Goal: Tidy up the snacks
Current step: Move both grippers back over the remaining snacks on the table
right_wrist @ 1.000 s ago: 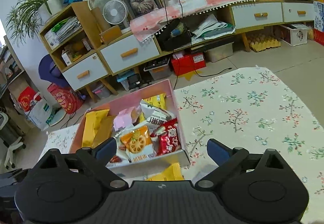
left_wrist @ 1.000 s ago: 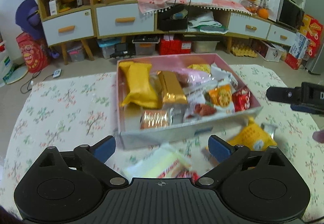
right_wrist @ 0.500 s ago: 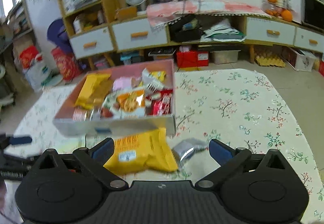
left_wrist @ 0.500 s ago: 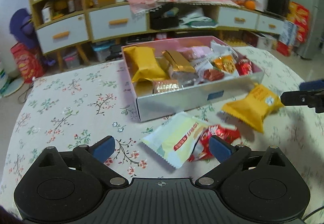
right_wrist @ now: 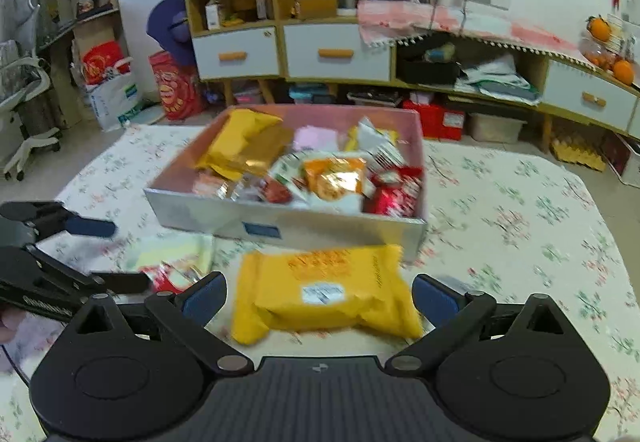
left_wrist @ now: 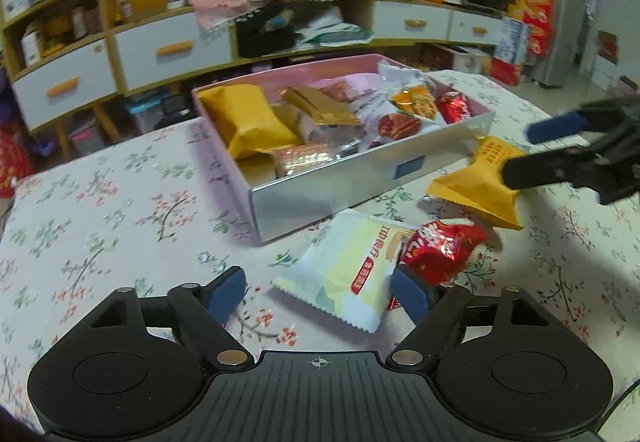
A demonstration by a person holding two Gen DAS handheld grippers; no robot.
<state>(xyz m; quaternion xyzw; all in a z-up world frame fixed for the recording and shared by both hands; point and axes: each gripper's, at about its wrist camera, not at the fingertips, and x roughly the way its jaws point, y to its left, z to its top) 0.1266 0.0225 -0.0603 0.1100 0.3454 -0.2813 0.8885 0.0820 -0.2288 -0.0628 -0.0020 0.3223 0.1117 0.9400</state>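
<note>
1. Looking through the left wrist view: the left gripper point(left_wrist: 318, 292) sits low over the floral tablecloth point(left_wrist: 100, 210), jaws narrowing, with the near corner of the pale-yellow wafer packet point(left_wrist: 352, 266) between them. The right pad point(left_wrist: 410, 296) is at the packet's edge; the left pad point(left_wrist: 226, 290) is apart from it, so no clamp yet.
2. Same view: the red foil snack point(left_wrist: 440, 246) lies touching the packet at its 3 o'clock. The snack box point(left_wrist: 360, 178), already crowded with packets, stands at 12 o'clock from the tongs.
3. Same view, change: a second ago the box filled the centre and the loose packets were barely visible under the jaws, which stood wider. The gripper has since dropped and lined up on the packet. Judgement: pickup is beginning.
4. Same view: the right gripper point(left_wrist: 532, 154) enters at 3 o'clock, one finger above and one over the yellow pouch point(left_wrist: 476, 186).
5. Right wrist view: the right gripper point(right_wrist: 318, 294) is wide, pads clear of the yellow pouch point(right_wrist: 324, 294) lying between them, just in front of the snack box point(right_wrist: 288, 226).
6. Same view, change: a second ago only a sliver of pouch showed; it is now centred. Judgement: both hands are set to load the remaining loose snacks.
</note>
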